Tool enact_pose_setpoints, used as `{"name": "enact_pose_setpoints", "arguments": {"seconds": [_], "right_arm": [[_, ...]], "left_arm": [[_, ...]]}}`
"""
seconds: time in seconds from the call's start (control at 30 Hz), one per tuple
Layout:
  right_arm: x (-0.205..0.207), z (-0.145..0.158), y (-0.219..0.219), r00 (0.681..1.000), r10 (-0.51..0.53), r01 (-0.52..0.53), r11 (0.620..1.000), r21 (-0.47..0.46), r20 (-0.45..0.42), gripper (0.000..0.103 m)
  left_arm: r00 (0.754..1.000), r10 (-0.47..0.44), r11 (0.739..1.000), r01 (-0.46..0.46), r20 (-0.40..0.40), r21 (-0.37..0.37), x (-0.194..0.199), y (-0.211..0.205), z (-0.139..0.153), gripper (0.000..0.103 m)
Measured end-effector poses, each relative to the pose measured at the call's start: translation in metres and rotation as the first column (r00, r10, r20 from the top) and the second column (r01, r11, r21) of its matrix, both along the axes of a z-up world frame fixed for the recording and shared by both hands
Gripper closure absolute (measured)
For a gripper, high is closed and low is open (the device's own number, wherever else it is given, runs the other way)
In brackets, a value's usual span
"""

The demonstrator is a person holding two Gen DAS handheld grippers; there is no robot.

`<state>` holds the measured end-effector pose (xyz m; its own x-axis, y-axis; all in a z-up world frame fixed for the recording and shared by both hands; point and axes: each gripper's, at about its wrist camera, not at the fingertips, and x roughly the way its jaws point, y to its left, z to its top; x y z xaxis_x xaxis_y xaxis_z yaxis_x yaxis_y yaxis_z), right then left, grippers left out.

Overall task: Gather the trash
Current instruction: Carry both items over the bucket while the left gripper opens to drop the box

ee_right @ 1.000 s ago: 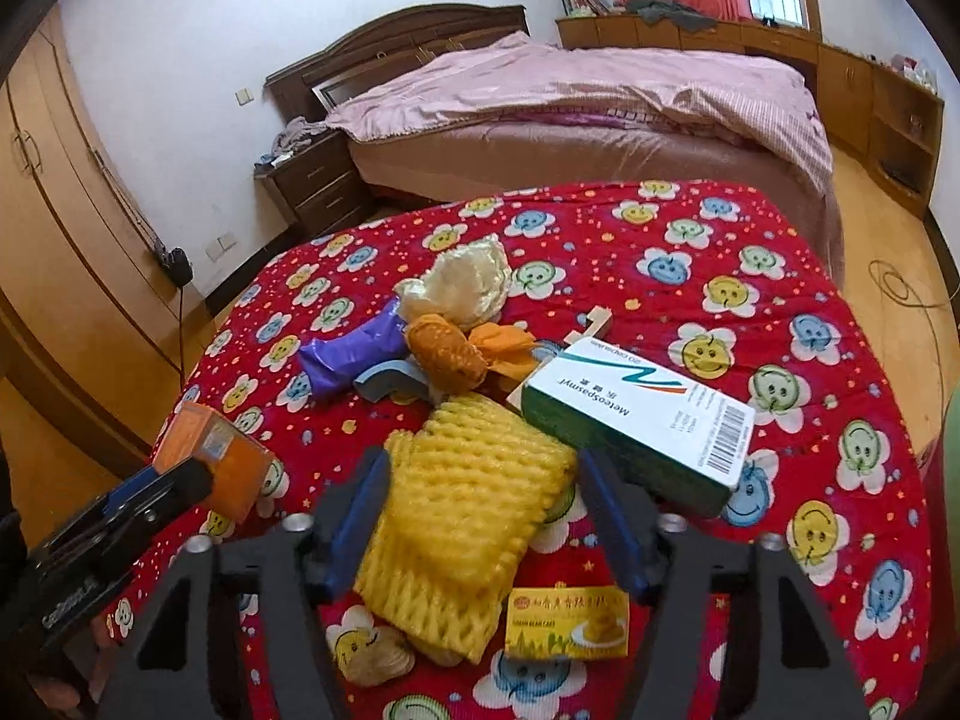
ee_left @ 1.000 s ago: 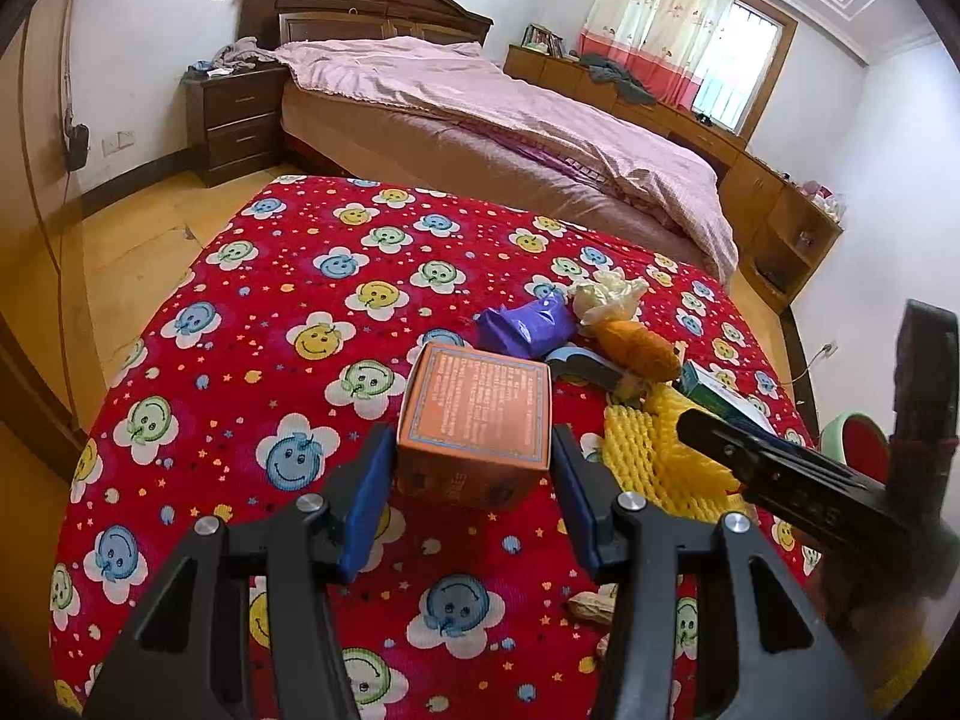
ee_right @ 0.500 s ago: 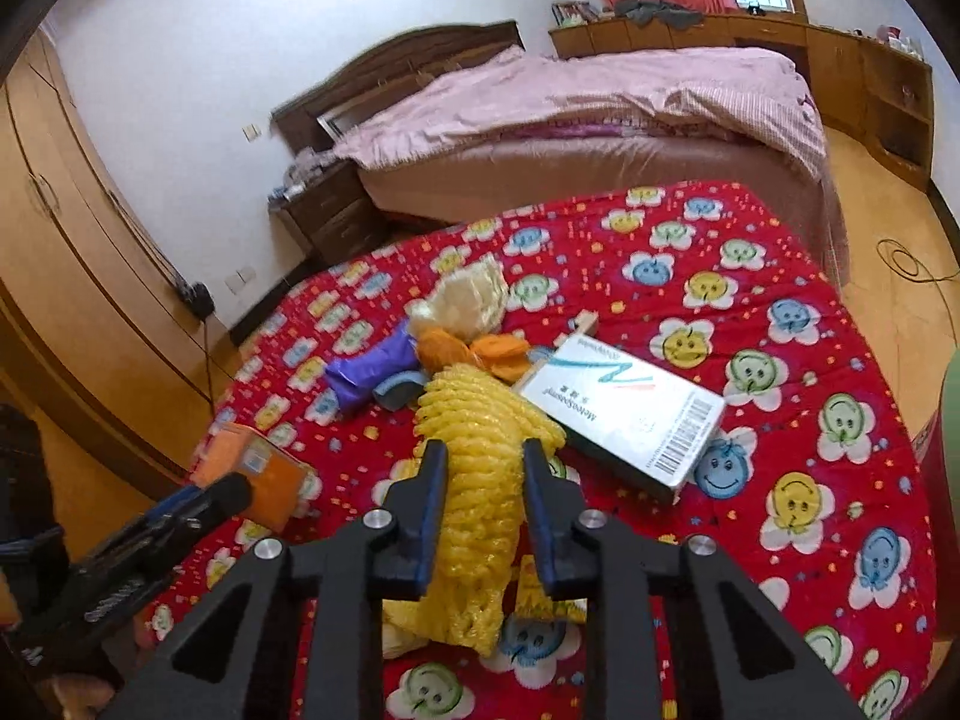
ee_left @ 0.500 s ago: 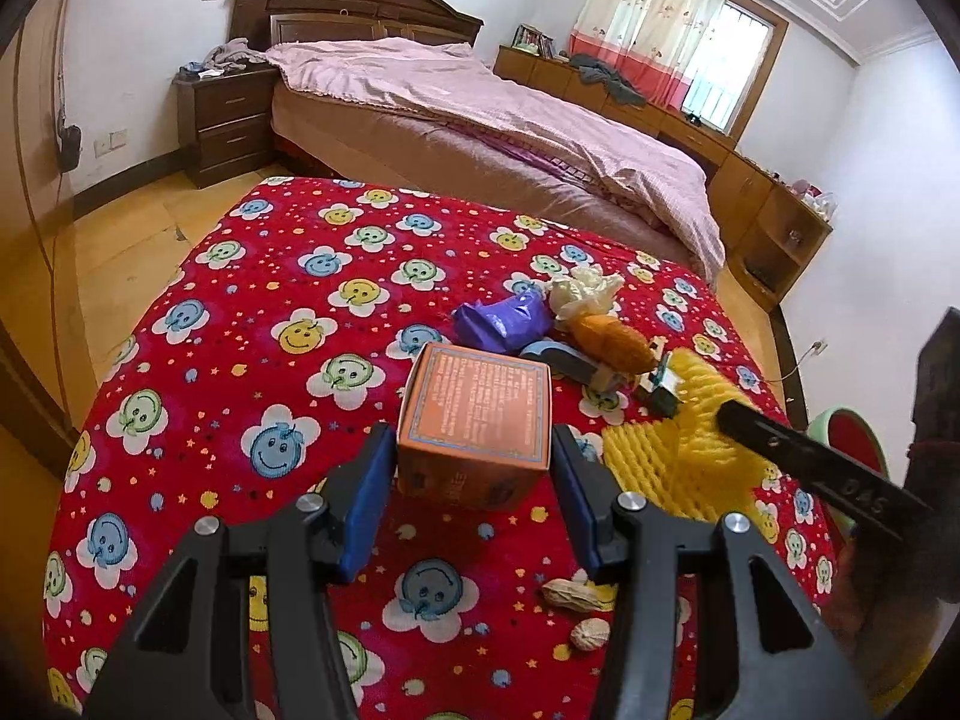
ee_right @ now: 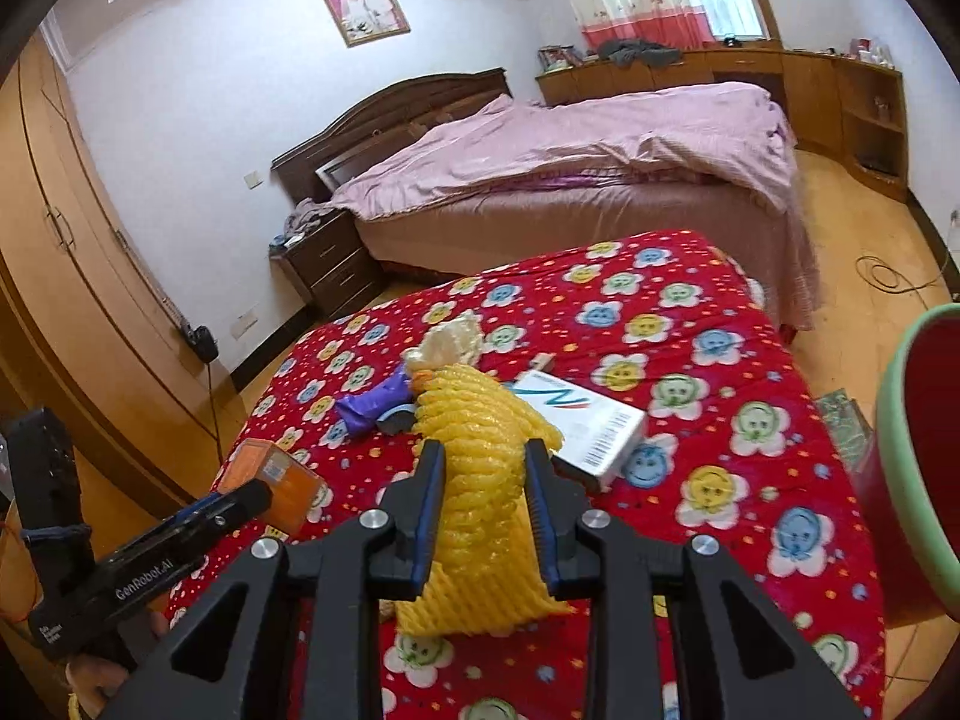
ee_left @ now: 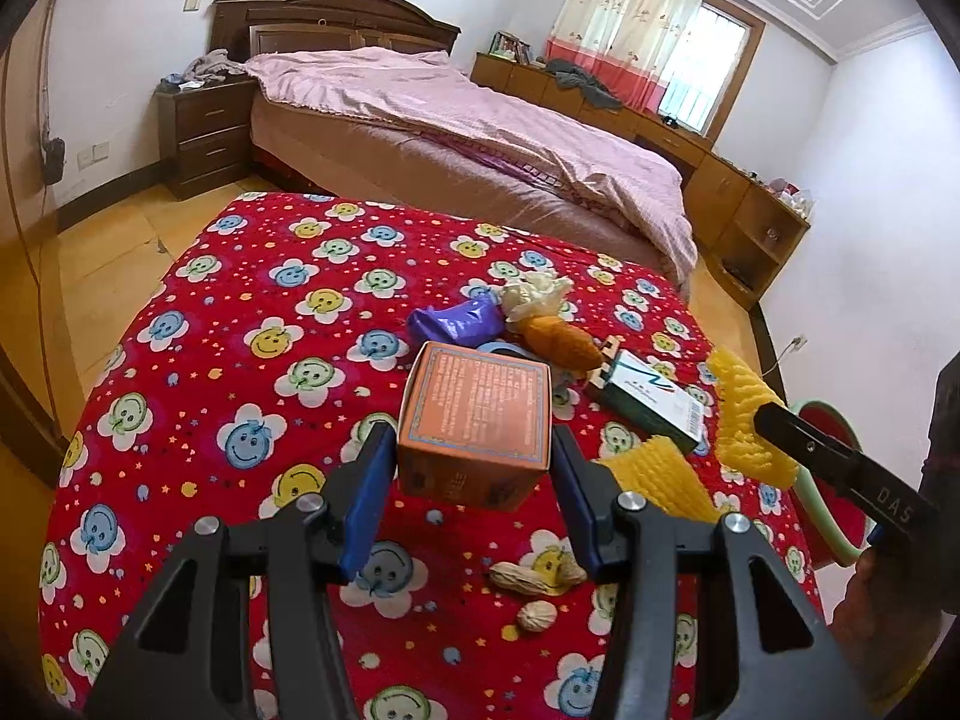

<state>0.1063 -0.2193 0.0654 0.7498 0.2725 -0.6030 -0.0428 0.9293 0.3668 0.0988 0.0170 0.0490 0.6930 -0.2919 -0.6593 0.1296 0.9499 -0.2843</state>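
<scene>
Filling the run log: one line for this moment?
left gripper: shut on orange box | right gripper: shut on yellow foam net | bin: nearby

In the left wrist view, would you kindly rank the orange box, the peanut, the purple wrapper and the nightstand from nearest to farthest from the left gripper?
1. Orange box, between the left gripper fingers.
2. Peanut, on the cloth just below right.
3. Purple wrapper, beyond the box.
4. Nightstand, far left by the bed.
</scene>
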Motion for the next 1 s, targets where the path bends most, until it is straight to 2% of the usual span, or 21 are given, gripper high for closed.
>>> {"name": "enact_pose_setpoints", "arguments": {"seconds": [0.33, 0.57, 0.77, 1.0], "right_arm": [[-0.038, 0.013, -0.04, 0.994, -0.107, 0.107, 0.994, -0.013, 0.038, 0.074], [-0.063, 0.016, -0.074, 0.981, -0.189, 0.19, 0.982, -0.017, 0.05, 0.074], [-0.087, 0.017, -0.104, 0.96, -0.273, 0.275, 0.961, -0.016, 0.059, 0.074], [-0.113, 0.013, -0.143, 0.925, -0.376, 0.377, 0.926, -0.003, 0.057, 0.074]], "left_arm": [[0.998, -0.056, 0.998, 0.056, 0.027, -0.014, -0.012, -0.022, 0.017, 0.051], [0.988, -0.146, 0.989, 0.146, 0.047, -0.001, -0.016, -0.059, 0.028, 0.051], [0.966, -0.254, 0.967, 0.254, 0.049, 0.002, -0.019, -0.103, 0.032, 0.051], [0.925, -0.378, 0.926, 0.377, 0.045, 0.032, -0.022, -0.161, 0.033, 0.051]]}}
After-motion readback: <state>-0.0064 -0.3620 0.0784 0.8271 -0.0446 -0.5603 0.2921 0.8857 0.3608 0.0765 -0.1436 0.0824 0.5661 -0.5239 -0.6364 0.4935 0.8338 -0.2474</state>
